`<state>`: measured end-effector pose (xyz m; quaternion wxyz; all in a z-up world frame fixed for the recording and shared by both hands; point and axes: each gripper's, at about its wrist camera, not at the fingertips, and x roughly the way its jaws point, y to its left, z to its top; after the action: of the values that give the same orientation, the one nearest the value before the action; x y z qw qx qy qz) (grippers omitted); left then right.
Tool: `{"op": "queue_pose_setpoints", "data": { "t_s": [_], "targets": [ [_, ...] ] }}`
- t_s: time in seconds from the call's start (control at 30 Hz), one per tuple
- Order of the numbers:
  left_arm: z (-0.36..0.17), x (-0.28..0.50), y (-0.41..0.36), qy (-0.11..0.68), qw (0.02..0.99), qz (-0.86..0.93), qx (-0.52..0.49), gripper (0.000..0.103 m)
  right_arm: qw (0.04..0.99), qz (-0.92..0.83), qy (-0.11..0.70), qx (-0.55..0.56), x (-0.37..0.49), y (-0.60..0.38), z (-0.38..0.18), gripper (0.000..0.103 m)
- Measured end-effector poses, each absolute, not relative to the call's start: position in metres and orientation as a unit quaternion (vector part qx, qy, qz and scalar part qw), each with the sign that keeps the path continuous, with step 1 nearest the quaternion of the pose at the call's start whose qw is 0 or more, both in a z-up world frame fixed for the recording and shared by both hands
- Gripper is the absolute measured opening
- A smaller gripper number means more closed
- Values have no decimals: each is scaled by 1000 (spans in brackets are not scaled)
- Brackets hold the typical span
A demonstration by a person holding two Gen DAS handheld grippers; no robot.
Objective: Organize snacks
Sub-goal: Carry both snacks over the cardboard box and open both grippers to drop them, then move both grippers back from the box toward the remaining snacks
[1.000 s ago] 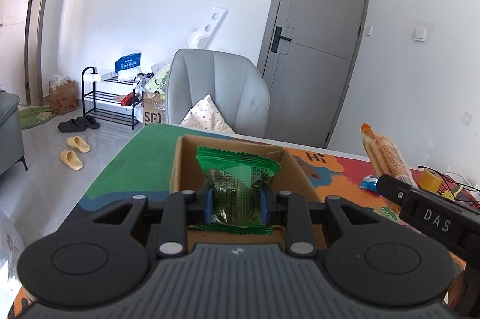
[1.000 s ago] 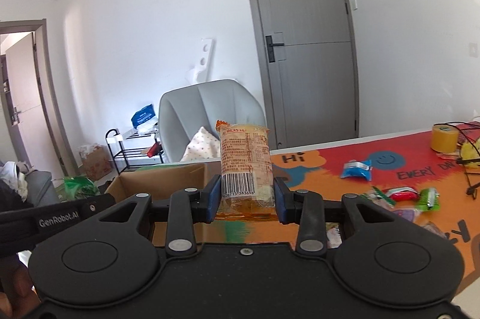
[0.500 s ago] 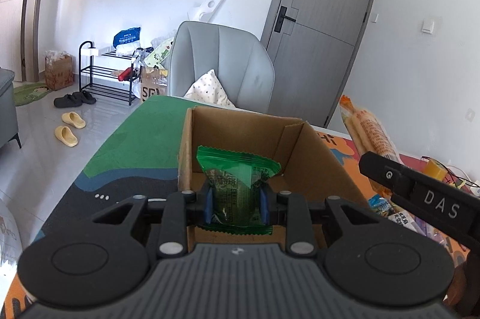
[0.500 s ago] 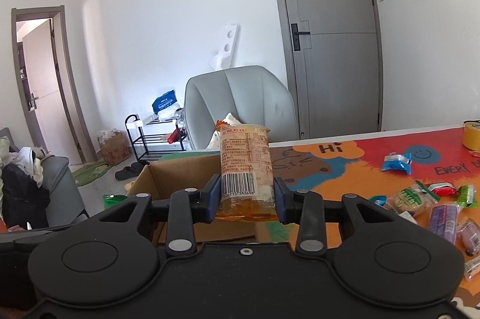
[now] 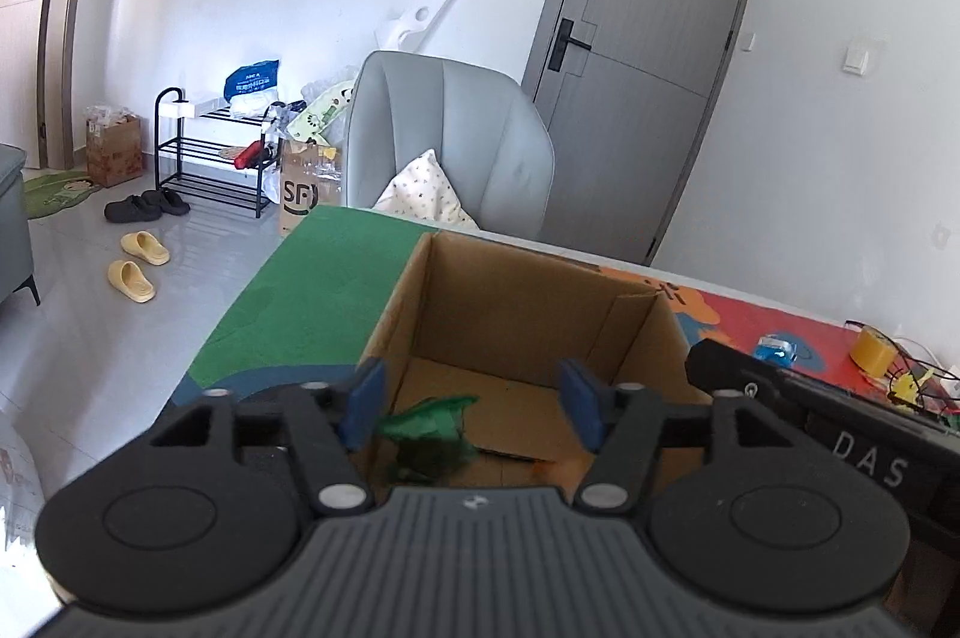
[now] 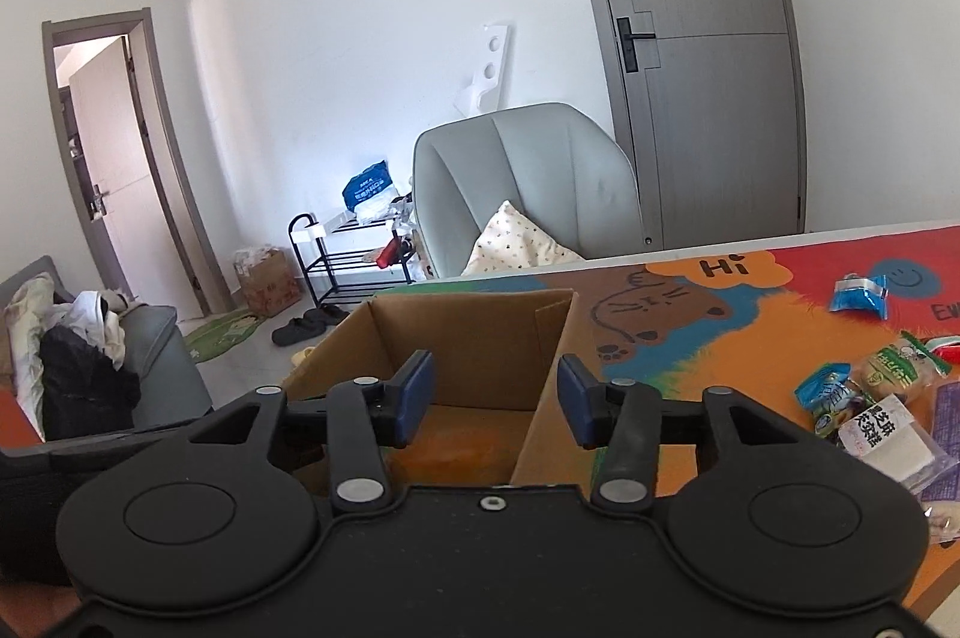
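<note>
Box (image 5: 528, 296): green pkt (image 5: 429, 422), flat-ish.

Both wrist views look down, seemingly close, into the shared cardboard box (image 5: 516, 314)

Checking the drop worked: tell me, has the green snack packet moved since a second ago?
Yes. It left the left gripper, now open, and went down onto the floor of the cardboard box, where the green snack packet lies by the near wall.
</note>
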<state>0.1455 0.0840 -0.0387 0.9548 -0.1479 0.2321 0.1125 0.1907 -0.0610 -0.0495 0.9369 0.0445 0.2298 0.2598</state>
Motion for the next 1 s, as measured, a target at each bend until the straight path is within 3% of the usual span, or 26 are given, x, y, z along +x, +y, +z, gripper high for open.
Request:
{"op": "queue_pose_setpoints", "data": {
  "t_s": [0.1,0.53,0.67,1.0],
  "targets": [
    [-35,142,80,228,955,122,-144,80,939,250,230,53,190,-70,-48,48],
    [-27,136,52,220,958,134,-126,92,944,204,246,78,182,-119,-54,54],
    [-26,137,40,224,958,132,-121,96,946,187,251,79,179,-136,-56,69],
    [-29,136,3,238,959,120,-100,99,949,154,264,79,165,-179,-61,92]
  ]
}}
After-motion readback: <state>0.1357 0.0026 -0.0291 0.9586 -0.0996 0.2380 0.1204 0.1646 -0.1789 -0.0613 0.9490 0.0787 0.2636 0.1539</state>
